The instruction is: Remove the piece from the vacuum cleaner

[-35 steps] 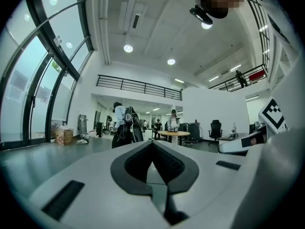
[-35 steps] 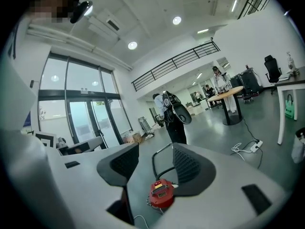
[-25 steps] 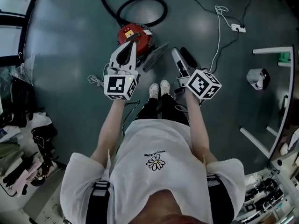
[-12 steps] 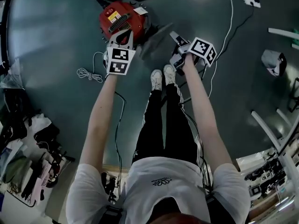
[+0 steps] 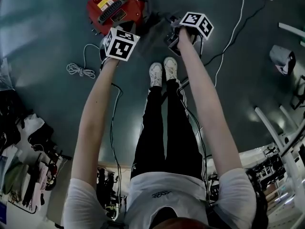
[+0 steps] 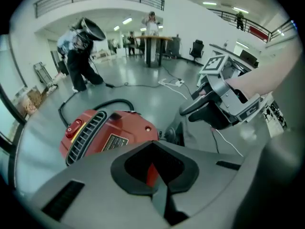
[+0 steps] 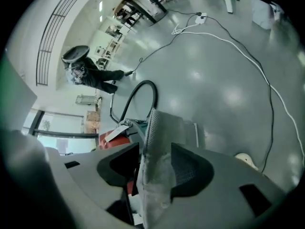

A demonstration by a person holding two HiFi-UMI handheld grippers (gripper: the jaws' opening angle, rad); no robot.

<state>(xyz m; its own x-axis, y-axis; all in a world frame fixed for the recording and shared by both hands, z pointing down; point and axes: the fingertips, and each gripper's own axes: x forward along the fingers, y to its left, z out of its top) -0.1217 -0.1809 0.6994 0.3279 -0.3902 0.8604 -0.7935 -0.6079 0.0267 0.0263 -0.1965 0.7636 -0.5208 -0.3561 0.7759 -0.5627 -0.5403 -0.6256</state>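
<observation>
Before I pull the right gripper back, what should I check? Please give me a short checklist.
1. Right gripper shut on the grey piece: ok.
2. Grey piece free of the red vacuum cleaner: cannot tell.
3. Left gripper holding the vacuum cleaner steady: not ok; its jaws are together on nothing.
4. Grippers apart from each other: ok.

Front left: red vacuum cleaner (image 5: 113, 7) blocks my reach.
Below: my shoes (image 5: 163, 72), close together.
Left side: coiled cord (image 5: 78, 70).
Right side: open; white cable (image 5: 239, 18) crosses it.
</observation>
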